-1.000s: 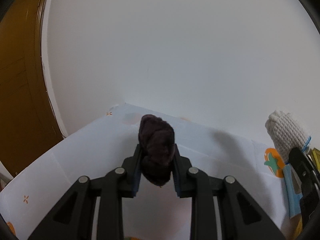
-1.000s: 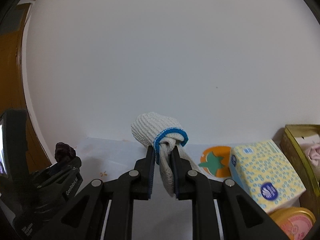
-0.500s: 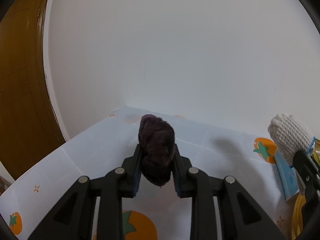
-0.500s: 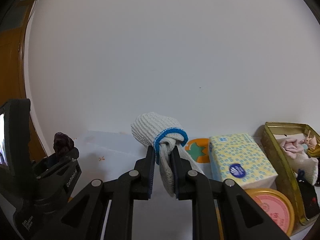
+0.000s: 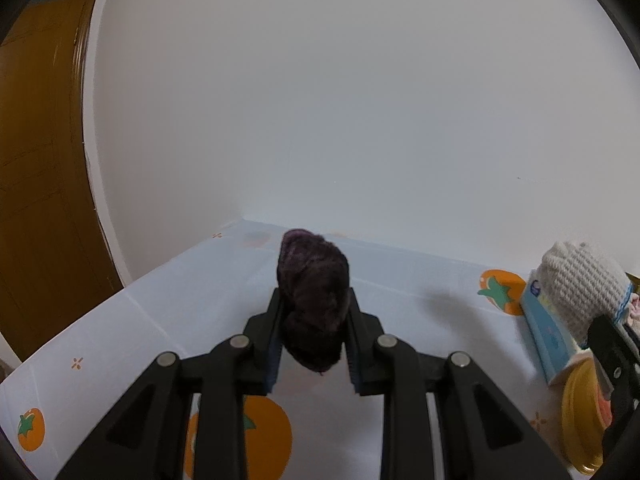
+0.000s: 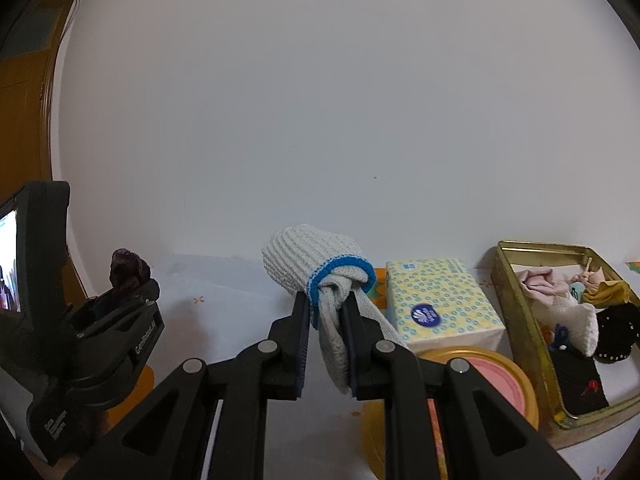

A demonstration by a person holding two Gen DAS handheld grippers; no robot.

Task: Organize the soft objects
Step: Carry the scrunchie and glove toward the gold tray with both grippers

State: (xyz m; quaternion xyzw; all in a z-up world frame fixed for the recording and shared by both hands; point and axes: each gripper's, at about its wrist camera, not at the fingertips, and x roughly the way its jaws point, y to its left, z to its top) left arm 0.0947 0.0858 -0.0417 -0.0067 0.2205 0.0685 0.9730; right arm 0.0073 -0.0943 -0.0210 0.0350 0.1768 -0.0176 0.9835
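Both grippers loaded, held above the table, each clamped on a soft item.

Left gripper (image 5: 313, 344) pinches a dark purple fuzzy bundle (image 5: 314, 292) between its pads, bundle sticking up past the fingertips, off the tablecloth (image 5: 140, 332). Right gripper (image 6: 325, 340) is clamped on a rolled white knit sock with blue cuff (image 6: 320, 272), tail hanging down between the fingers. Ahead-right of the right gripper: tissue pack (image 6: 440, 300), then a gold tin (image 6: 520, 312) already holding soft items, pink and white and dark ones. Round pink-topped lid (image 6: 492, 376) just right of the right fingers. Left gripper sits to the left of the right one.
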